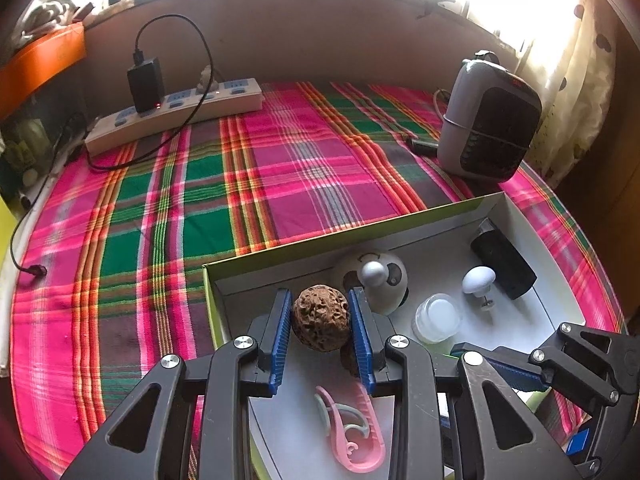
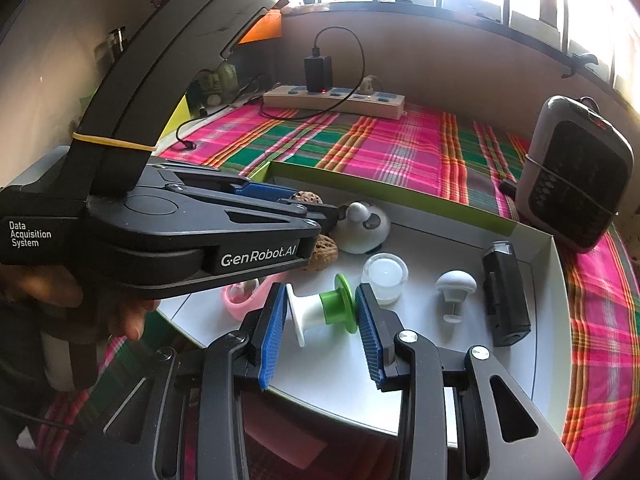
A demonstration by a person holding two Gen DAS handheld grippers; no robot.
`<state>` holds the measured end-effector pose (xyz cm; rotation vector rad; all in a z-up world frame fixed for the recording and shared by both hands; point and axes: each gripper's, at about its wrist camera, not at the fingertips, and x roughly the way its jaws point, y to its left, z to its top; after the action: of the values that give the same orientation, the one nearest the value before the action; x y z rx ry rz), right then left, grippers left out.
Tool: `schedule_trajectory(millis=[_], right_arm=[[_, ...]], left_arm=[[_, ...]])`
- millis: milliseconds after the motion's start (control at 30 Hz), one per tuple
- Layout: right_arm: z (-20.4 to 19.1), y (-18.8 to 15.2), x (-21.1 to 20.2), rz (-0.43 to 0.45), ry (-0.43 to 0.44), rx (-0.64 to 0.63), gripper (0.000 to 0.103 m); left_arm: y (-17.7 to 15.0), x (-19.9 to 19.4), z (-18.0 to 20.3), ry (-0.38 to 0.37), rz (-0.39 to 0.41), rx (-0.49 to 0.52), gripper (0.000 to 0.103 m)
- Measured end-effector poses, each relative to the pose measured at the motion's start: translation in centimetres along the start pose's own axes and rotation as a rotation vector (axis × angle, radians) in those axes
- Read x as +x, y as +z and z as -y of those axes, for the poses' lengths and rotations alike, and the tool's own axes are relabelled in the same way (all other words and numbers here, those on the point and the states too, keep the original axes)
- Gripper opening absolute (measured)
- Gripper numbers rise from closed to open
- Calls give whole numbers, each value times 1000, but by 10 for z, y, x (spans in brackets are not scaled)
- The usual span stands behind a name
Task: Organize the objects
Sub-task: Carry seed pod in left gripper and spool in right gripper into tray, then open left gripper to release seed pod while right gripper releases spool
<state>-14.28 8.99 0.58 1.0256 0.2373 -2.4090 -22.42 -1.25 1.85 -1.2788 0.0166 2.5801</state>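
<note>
1. Left gripper (image 1: 321,322): blue pads clamped on a brown walnut (image 1: 320,317), one pad each side, held above the near-left part of the box (image 1: 360,227).
2. A 2nd walnut (image 2: 325,254) lies on the box floor just under/behind the held one; mostly hidden by the left gripper in the right wrist view.
3. Right gripper (image 2: 321,312): pads set narrow w/ a white-and-green spool (image 2: 322,312) between them, spool lying on its side, white flange at the left pad, green flange at the right pad. Looks gripped; seems to sit at or just above the box floor, can't tell which.
4. The box is white inside w/ a green outer rim, and sits on a pink/green plaid cloth (image 1: 240,184).
5. In the box, far side: panda-face round toy (image 1: 380,280), just beyond the held walnut.
6. Right of it: a clear lidded jar (image 1: 437,317), then a white mushroom-shaped knob (image 1: 479,280), then a black rectangular device (image 1: 504,268) along the right wall.
7. Near-left of the box floor: pink clip (image 1: 356,436) w/ a grey-green one tangled in it.
8. Outside the box: power strip (image 1: 176,114) w/ a black charger (image 1: 146,84) far left; grey mini heater (image 1: 488,120) far right.
9. A person's fingers (image 2: 128,320) show under the left gripper's body in the right wrist view.
</note>
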Motion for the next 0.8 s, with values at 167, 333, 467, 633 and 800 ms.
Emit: schedule_trajectory(millis=[167, 333, 467, 633, 800], right_arm=[[-1, 0, 0, -1, 1, -2, 37], [0, 1, 1, -1, 0, -2, 37], [0, 1, 1, -1, 1, -1, 37], [0, 1, 1, -2, -1, -1, 37], [0, -1, -2, -1, -3, 1, 37]], left_arm=[[0, 0, -1, -2, 0, 0, 27], [0, 0, -1, -2, 0, 0, 28], [0, 0, 0, -2, 0, 2, 28], [0, 0, -2, -3, 2, -2, 28], [-1, -4, -1, -3, 13, -7, 34]])
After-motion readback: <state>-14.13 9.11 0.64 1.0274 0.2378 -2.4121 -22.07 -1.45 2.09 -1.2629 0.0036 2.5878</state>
